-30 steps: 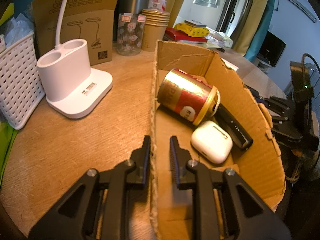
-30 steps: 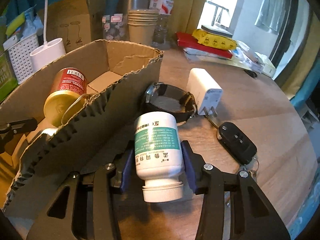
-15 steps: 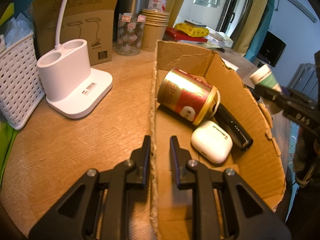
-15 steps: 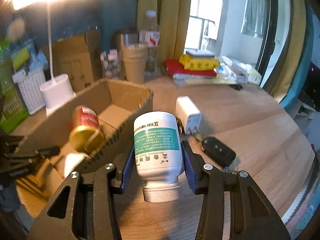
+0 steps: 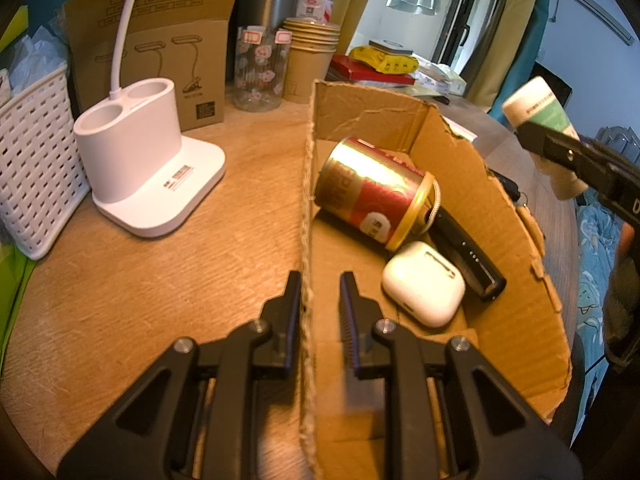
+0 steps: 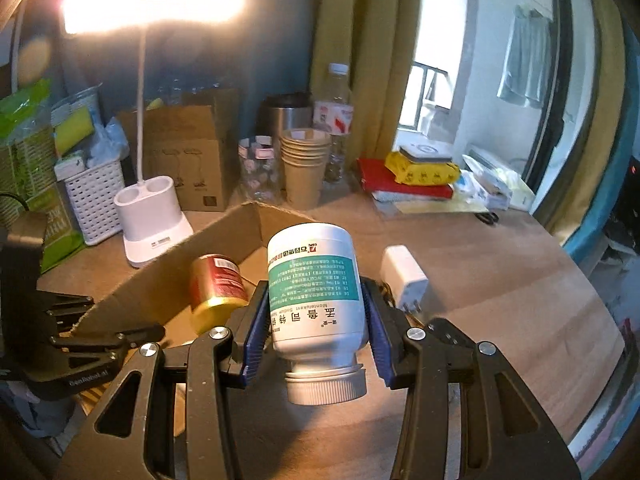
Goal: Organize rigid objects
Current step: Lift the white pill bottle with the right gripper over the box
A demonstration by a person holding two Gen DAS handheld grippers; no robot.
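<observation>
The cardboard box [image 5: 460, 152] held a tin [image 5: 372, 192], an earbud case [image 5: 424, 284] and a half-hidden black device [image 5: 468, 252]. My left gripper [image 5: 320, 300] pinched its wall; my right gripper [image 6: 316, 320] clamped a pill bottle [image 6: 316, 292].

Your box [image 5: 472, 184] is rough, matt corrugated cardboard on a grained wood table [image 5: 160, 280]. The can [image 5: 372, 192] shines metallic; the bottle [image 6: 316, 292] is smooth white plastic.

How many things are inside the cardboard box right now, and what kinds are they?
In the cardboard box:
Red and gold can: 1
White earbud case: 1
Black stick-shaped gadget: 1
Total: 3

The white pill bottle is not in yet; the right gripper holds it in the air.
</observation>
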